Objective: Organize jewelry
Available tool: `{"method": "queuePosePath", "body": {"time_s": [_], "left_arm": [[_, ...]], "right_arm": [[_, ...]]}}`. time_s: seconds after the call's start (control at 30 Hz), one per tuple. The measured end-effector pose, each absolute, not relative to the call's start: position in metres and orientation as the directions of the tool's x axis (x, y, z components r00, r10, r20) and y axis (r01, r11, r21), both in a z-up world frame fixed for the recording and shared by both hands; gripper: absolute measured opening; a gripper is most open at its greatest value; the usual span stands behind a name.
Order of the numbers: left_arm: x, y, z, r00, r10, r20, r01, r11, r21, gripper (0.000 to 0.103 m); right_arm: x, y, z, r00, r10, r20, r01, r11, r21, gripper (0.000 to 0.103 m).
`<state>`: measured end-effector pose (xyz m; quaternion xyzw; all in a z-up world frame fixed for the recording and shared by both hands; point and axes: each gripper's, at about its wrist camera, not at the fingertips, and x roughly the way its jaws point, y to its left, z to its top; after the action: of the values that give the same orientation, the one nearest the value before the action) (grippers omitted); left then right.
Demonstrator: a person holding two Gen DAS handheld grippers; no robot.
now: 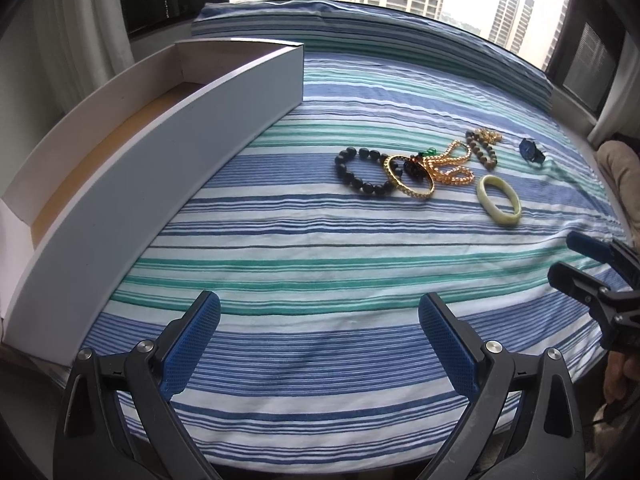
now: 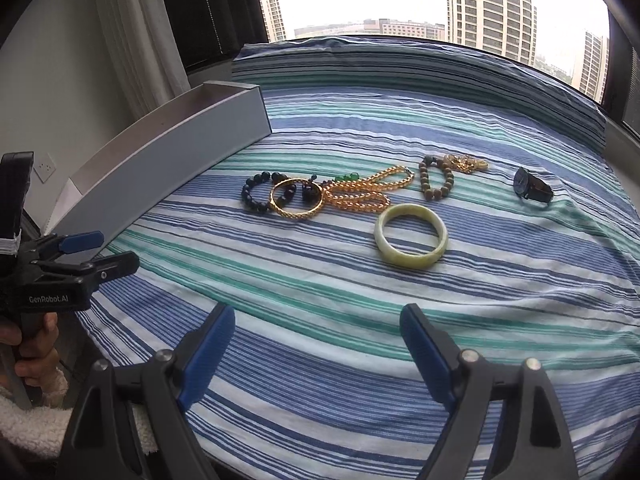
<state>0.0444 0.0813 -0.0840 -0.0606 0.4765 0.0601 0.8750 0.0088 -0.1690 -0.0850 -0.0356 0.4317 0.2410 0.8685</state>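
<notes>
Two hand-held grippers hover above a striped cloth (image 2: 360,360), each with its fingers spread wide and holding nothing. The left gripper (image 1: 320,344) sits at six o'clock in its view, the right gripper (image 2: 318,348) likewise. Jewelry lies loose toward twelve o'clock: a black bead bracelet (image 2: 256,194) under a gold bangle (image 2: 296,200), an amber bead necklace (image 2: 360,196), a pale green bangle (image 2: 411,236) alone, a brown bead bracelet (image 2: 436,180) and a watch (image 2: 534,190). A long grey box (image 1: 160,172) waits at ten o'clock. The lone green bangle looks the easiest first pick: straddle one side of its rim, close gently, lift straight.
</notes>
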Motion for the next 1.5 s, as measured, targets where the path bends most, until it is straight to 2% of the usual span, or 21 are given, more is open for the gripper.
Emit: {"method": "queuePosePath", "body": {"time_s": [0.03,0.13,0.2,0.3,0.4,0.6,0.63,0.67,0.7,0.8,1.1,1.33,1.5], "left_arm": [[0.044,0.082,-0.083,0.54,0.048,-0.84,-0.165,0.985,-0.05,0.1],[0.041,0.087,-0.082,0.542,0.054,-0.839,-0.177,0.983,-0.051,0.1],[0.038,0.091,-0.08,0.544,0.062,-0.837,-0.188,0.981,-0.05,0.1],[0.036,0.098,-0.078,0.546,0.074,-0.835,-0.208,0.977,-0.049,0.1],[0.034,0.106,-0.079,0.542,0.08,-0.836,-0.224,0.973,-0.052,0.1],[0.037,0.114,-0.085,0.522,0.074,-0.85,-0.241,0.968,-0.064,0.1],[0.038,0.114,-0.085,0.52,0.073,-0.851,-0.242,0.968,-0.065,0.1],[0.038,0.114,-0.085,0.521,0.074,-0.851,-0.241,0.968,-0.063,0.1],[0.039,0.114,-0.085,0.521,0.075,-0.85,-0.24,0.969,-0.061,0.1],[0.04,0.114,-0.087,0.517,0.074,-0.853,-0.238,0.97,-0.06,0.1],[0.055,0.11,-0.101,0.483,0.051,-0.874,-0.223,0.972,-0.067,0.099],[0.074,0.092,-0.103,0.48,0.036,-0.877,-0.164,0.985,-0.049,0.099],[0.106,0.065,-0.104,0.479,-0.024,-0.877,-0.027,0.999,-0.042,0.099]], "right_arm": [[0.02,-0.162,-0.086,0.495,0.407,-0.768,-0.474,0.867,0.154,0.086],[0.053,-0.133,-0.089,0.433,0.47,-0.769,-0.565,0.806,0.176,0.075],[0.072,-0.11,-0.092,0.393,0.497,-0.774,-0.627,0.76,0.17,0.06],[0.1,-0.079,-0.101,0.334,0.521,-0.786,-0.69,0.703,0.172,0.044],[0.121,-0.056,-0.117,0.307,0.498,-0.811,-0.72,0.679,0.144,0.037],[0.138,-0.027,-0.147,0.285,0.417,-0.863,-0.765,0.641,0.057,0.034],[0.139,-0.025,-0.15,0.289,0.406,-0.867,-0.768,0.639,0.043,0.03],[0.14,-0.024,-0.151,0.289,0.401,-0.869,-0.769,0.638,0.038,0.018],[0.142,-0.024,-0.152,0.292,0.397,-0.87,-0.765,0.643,0.036,0.01],[0.143,-0.03,-0.15,0.295,0.411,-0.863,-0.75,0.659,0.058,0.006],[0.087,-0.073,-0.119,0.268,0.475,-0.838,-0.748,0.651,0.131,0.006],[0.033,-0.095,-0.133,0.283,0.367,-0.886,-0.756,0.654,0.03,0.006],[0.016,-0.106,-0.15,0.322,0.332,-0.886,-0.73,0.683,-0.009,0.007]]}}
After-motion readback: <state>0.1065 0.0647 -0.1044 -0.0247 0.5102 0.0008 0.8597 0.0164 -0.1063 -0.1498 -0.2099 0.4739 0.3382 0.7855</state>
